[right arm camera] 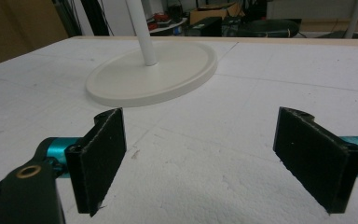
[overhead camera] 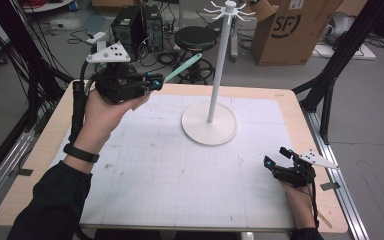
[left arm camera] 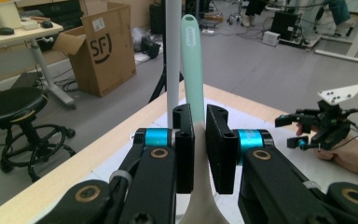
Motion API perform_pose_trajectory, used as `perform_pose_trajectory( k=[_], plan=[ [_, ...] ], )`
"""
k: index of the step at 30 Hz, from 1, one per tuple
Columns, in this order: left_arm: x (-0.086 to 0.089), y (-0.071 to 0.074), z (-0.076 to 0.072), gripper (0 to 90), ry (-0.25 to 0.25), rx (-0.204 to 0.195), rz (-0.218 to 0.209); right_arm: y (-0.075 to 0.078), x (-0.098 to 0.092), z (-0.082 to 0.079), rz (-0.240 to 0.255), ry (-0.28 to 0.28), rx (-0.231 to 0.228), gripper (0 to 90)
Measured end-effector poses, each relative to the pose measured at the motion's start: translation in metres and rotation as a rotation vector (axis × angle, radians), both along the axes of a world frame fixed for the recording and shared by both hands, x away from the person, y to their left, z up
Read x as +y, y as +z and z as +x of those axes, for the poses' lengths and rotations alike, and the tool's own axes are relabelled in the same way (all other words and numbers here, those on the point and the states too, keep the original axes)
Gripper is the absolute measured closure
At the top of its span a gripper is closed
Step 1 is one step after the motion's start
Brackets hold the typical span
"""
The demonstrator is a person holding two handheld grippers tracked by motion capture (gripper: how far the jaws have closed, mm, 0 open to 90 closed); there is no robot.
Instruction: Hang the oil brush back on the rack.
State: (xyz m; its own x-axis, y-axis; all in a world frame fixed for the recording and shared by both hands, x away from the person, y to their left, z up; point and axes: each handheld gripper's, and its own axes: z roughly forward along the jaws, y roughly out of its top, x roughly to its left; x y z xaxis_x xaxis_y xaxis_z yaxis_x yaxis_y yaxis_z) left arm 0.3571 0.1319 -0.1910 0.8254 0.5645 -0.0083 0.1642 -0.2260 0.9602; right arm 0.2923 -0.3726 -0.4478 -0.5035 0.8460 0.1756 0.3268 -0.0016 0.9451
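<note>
Left gripper [overhead camera: 155, 81], raised at upper left, clamps a mint spatula [overhead camera: 182, 68] by its handle; right gripper [overhead camera: 276, 157], lower right, rests with jaws wide apart, holding nothing.

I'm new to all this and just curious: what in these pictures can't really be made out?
- Utensil, left gripper view: its working end is cut off at the bottom edge, behind the left gripper.
- Same utensil, high view: the gripper hides that end.
- Stand, high view: hooks on top too small to count.
- Right gripper: jaws stand apart, holding nothing.
</note>
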Motion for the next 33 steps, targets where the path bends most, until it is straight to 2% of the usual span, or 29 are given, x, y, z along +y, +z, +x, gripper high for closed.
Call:
perform_pose_trajectory(
  k=[8,14,17,33],
  plan=[
    [-0.002,0.024,0.0,82.1,-0.013,-0.016,-0.014,0.0,0.0,0.0,0.003,0.001,0.001,16.5],
    [-0.002,0.04,0.002,82.2,-0.017,-0.024,-0.047,0.0,0.0,0.0,0.004,0.002,0.002,16.5],
    [-0.002,0.046,0.003,82.1,-0.017,-0.031,-0.048,0.0,0.0,0.0,0.002,0.003,0.006,16.5],
    [-0.013,0.056,0.014,82.1,-0.032,-0.029,-0.08,0.0,0.0,0.0,0.005,0.004,0.005,16.5]
  ],
)
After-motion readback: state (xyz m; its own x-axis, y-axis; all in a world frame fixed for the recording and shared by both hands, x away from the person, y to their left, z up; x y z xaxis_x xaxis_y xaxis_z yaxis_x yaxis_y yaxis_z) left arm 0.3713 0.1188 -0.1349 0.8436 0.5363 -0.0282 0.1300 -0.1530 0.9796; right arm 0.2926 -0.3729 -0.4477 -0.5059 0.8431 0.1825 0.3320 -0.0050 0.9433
